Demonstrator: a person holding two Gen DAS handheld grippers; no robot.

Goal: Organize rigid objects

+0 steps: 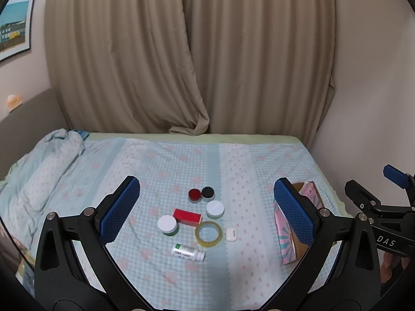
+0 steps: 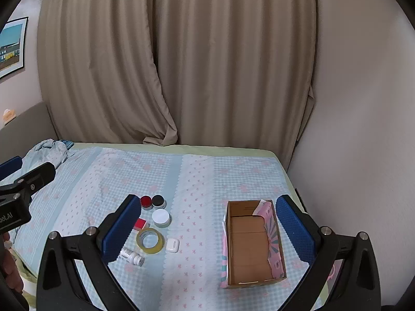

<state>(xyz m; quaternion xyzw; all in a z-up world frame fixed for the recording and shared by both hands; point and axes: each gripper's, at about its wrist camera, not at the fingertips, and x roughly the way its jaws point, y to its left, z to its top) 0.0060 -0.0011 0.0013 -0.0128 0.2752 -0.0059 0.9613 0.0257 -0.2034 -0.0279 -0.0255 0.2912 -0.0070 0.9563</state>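
Small objects lie in a cluster on the bed: a red-lidded jar (image 1: 194, 195), a black-lidded jar (image 1: 208, 193), two white-lidded jars (image 1: 215, 209) (image 1: 167, 224), a red box (image 1: 187, 216), a tape roll (image 1: 208, 233), a white earbud case (image 1: 230, 234) and a white pill bottle (image 1: 188, 252) on its side. An open cardboard box (image 2: 253, 243), empty inside, sits to their right. My left gripper (image 1: 207, 212) is open above the cluster. My right gripper (image 2: 207, 228) is open, between the cluster and the box.
The bed has a blue checked cover (image 1: 181, 160) with a rumpled quilt (image 1: 39, 171) at the left. Beige curtains (image 1: 181, 51) hang behind. A wall (image 2: 363, 103) borders the bed's right edge.
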